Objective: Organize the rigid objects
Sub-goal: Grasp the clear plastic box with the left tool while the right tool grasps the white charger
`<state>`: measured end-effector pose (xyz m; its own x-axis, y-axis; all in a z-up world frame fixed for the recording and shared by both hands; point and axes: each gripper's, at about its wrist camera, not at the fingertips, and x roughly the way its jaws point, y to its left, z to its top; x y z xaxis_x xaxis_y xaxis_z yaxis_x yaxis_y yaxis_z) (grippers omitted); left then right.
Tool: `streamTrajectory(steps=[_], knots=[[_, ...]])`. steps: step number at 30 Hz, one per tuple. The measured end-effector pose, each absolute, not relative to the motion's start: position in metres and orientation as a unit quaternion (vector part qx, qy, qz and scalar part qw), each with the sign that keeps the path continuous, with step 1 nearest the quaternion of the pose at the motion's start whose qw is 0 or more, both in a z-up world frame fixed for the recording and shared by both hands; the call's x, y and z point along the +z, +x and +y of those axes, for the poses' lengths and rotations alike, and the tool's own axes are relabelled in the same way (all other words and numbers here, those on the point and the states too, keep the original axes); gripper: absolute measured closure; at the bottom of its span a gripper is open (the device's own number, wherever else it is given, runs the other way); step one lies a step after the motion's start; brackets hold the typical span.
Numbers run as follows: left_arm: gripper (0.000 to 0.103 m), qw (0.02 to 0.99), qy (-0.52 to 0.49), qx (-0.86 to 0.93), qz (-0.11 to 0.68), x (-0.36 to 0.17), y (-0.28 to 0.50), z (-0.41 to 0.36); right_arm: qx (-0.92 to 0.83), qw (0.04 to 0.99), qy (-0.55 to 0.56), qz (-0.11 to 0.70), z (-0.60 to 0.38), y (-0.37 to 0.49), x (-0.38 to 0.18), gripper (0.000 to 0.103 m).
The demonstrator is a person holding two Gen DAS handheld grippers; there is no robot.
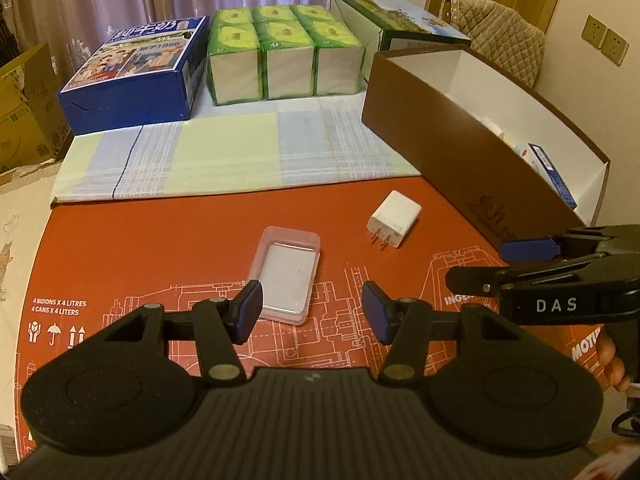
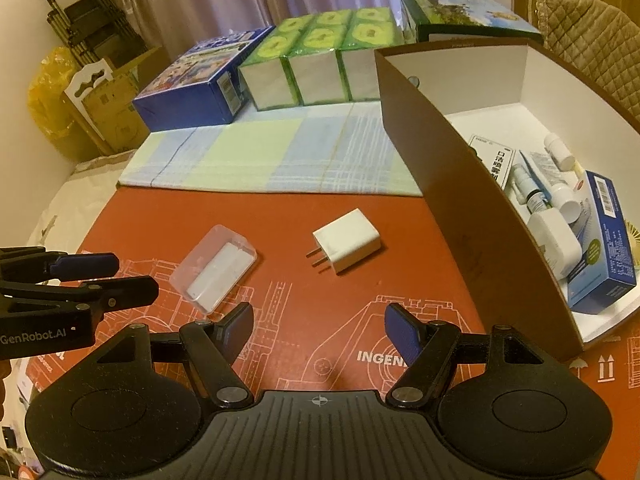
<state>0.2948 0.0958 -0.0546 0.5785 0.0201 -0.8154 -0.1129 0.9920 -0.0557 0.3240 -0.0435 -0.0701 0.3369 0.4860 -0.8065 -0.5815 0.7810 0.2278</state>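
Both tools were held low over the red table (image 1: 160, 240), nothing gripped. Left tool (image 1: 312, 312) jaws were spread apart, just short of the clear plastic case (image 1: 289, 276). Right tool (image 2: 319, 330) jaws were also spread apart, aimed at the white charger (image 2: 347, 245), which lay flat with its prongs toward the camera. Case and charger were seen side by side, apart. The brown open box (image 2: 440, 168) stood to the right, holding bottles and cartons.
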Motion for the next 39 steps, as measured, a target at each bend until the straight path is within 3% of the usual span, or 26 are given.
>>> streamTrajectory(steps=[34, 39], knots=[[0.052, 0.866, -0.002, 0.014, 0.501, -0.124, 0.352, 0.111, 0.298, 0.812, -0.066, 0.497, -0.025, 0.353, -0.108, 0.033], [0.044, 0.867, 0.027, 0.003, 0.498, -0.13, 0.363, 0.105, 0.298, 0.81, -0.07, 0.5, -0.02, 0.359, -0.112, 0.033]])
